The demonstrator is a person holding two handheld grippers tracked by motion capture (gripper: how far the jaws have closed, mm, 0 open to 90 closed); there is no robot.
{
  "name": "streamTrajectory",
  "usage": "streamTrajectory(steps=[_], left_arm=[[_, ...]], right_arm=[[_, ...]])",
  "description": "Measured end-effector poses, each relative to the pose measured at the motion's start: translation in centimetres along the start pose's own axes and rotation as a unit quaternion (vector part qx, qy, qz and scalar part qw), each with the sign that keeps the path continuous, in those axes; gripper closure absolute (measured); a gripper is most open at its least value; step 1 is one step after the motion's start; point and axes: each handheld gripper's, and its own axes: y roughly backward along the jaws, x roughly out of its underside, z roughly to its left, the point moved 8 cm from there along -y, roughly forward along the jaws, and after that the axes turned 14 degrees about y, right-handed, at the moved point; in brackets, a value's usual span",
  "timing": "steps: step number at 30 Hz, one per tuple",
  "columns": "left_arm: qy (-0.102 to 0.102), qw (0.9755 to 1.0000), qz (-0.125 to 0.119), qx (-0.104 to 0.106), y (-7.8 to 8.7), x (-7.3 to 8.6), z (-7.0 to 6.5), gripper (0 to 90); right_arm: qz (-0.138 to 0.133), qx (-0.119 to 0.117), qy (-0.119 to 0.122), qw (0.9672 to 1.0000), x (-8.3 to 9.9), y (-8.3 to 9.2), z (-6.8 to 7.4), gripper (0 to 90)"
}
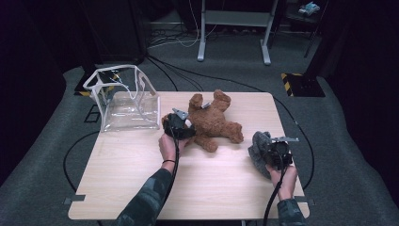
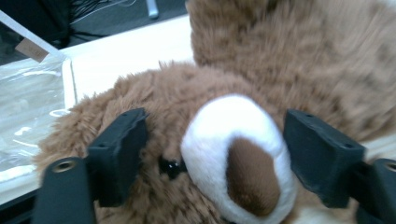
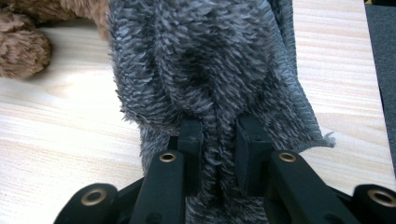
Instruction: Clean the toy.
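Left tongs point(image 1: 181, 123): I see them at the teddy bear's point(image 1: 214, 121) head, near the middle of the bench point(image 1: 141, 179). In the left gripper view the left tongs point(image 2: 215, 154) stand wide open, one jaw either side of the bear's point(image 2: 261, 70) white muzzle. The fur sits between them, but I cannot see either pad pressing in. No grip.

Right tongs point(image 1: 270, 149): at about 4 o'clock from the bear, near the bench's right edge. In the right gripper view the right tongs point(image 3: 218, 140) are nearly closed and pinch a fold of the grey furry cloth point(image 3: 205, 60). The grey cloth point(image 1: 259, 146) lies bunched on the bench, just beside the bear's leg.

A clear plastic bag point(image 1: 127, 101) stands open at 9 o'clock from the bear, at the bench's far left corner.
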Motion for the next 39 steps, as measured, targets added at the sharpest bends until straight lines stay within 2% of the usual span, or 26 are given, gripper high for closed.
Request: streamTrajectory(steps=[3, 4, 6, 7, 8, 9, 14, 16, 17, 18, 19, 20, 22, 23, 24, 26, 27, 29, 30, 32, 34, 35, 36, 39], left_arm=[[-0.003, 0.9999, 0.003, 0.013, -0.3, 0.3, 0.1, 40.2], [-0.010, 0.9997, 0.005, 0.020, -0.3, 0.3, 0.1, 42.9], [-0.006, 0.9990, 0.003, 0.044, 0.0, 0.3, 0.0, 47.3], [0.004, 0.9985, 0.003, 0.055, 0.0, 0.4, 0.1, 48.8], [0.006, 0.9979, 0.005, 0.064, 0.2, 0.3, 0.2, 49.7], [0.013, 0.9967, 0.003, 0.080, 0.3, 0.3, 0.1, 50.5], [0.008, 0.9924, 0.012, 0.122, 0.8, 0.4, -0.3, 51.7], [-0.003, 0.9888, 0.018, 0.148, 0.9, 0.5, -1.0, 51.7], [-0.008, 0.9874, 0.019, 0.157, 1.0, 0.6, -1.2, 51.6], [-0.015, 0.9846, 0.021, 0.173, 1.1, 0.6, -1.7, 51.6], [-0.015, 0.9828, 0.026, 0.182, 1.1, 0.7, -2.1, 51.5], [-0.024, 0.9814, 0.028, 0.189, 1.3, 0.8, -2.5, 51.4], [-0.034, 0.9769, 0.035, 0.208, 1.5, 1.0, -3.5, 51.1], [-0.038, 0.9761, 0.036, 0.211, 1.6, 1.0, -3.8, 50.7], [-0.037, 0.9734, 0.040, 0.223, 1.8, 1.2, -4.5, 50.5], [-0.042, 0.9704, 0.046, 0.233, 2.0, 1.4, -5.1, 50.0], [-0.034, 0.9686, 0.045, 0.242, 2.1, 1.5, -5.7, 49.8], [-0.042, 0.9661, 0.049, 0.250, 2.4, 1.7, -6.3, 49.0], [-0.047, 0.9654, 0.051, 0.251, 2.4, 1.8, -6.4, 48.3], [-0.056, 0.9663, 0.049, 0.246, 2.4, 1.8, -6.5, 45.7], [-0.079, 0.9702, 0.035, 0.226, 2.5, 1.7, -6.4, 40.5], [-0.086, 0.9712, 0.025, 0.221, 2.6, 1.8, -6.5, 36.7], [-0.095, 0.9702, 0.020, 0.222, 2.9, 1.8, -6.4, 33.6], [-0.090, 0.9692, -0.002, 0.229, 3.8, 1.8, -6.0, 30.8]], right_arm=[[-0.004, -0.001, 0.004, 1.0000, 0.0, 0.0, -0.1, 74.8], [-0.004, -0.001, 0.003, 1.0000, 0.0, 0.1, -0.1, 74.8], [-0.006, -0.001, 0.003, 1.0000, 0.0, 0.2, -0.1, 74.9], [-0.005, -0.001, 0.000, 1.0000, 0.0, 0.3, -0.1, 75.0], [-0.008, 0.000, 0.002, 1.0000, -0.1, 0.4, -0.2, 75.0], [-0.006, 0.000, -0.005, 1.0000, -0.1, 0.5, -0.1, 75.0], [-0.021, 0.005, 0.005, 0.9998, -1.0, 1.0, -0.4, 75.1], [-0.027, 0.005, 0.005, 0.9996, -1.6, 1.4, -0.2, 75.1], [-0.030, 0.006, 0.013, 0.9995, -1.9, 1.6, -0.1, 75.2], [-0.032, 0.006, 0.014, 0.9994, -2.2, 1.8, 0.0, 75.1], [-0.035, 0.007, 0.017, 0.9992, -2.5, 2.0, 0.1, 75.2], [-0.038, 0.007, 0.020, 0.9990, -2.9, 2.2, 0.3, 75.1], [-0.044, 0.006, 0.029, 0.9986, -3.8, 2.6, 0.8, 75.2], [-0.047, 0.007, 0.035, 0.9983, -4.3, 2.8, 1.1, 75.1], [-0.049, 0.006, 0.041, 0.9979, -4.6, 2.9, 1.4, 75.1], [-0.060, -0.002, 0.052, 0.9968, -6.0, 3.3, 2.6, 75.1], [-0.064, -0.007, 0.061, 0.9961, -6.6, 3.5, 3.2, 75.1], [-0.071, -0.017, 0.075, 0.9946, -7.8, 3.5, 4.4, 75.1], [-0.073, -0.021, 0.078, 0.9940, -8.3, 3.4, 5.0, 75.1], [-0.063, -0.028, 0.086, 0.9939, -9.0, 2.6, 6.2, 75.1], [-0.041, -0.024, 0.094, 0.9944, -9.0, 1.1, 6.8, 75.1], [-0.034, -0.022, 0.095, 0.9947, -8.9, 0.5, 7.0, 75.1], [-0.034, -0.018, 0.096, 0.9946, -8.9, 0.1, 6.9, 75.2], [-0.026, -0.017, 0.094, 0.9951, -8.6, -0.5, 6.5, 75.3]])
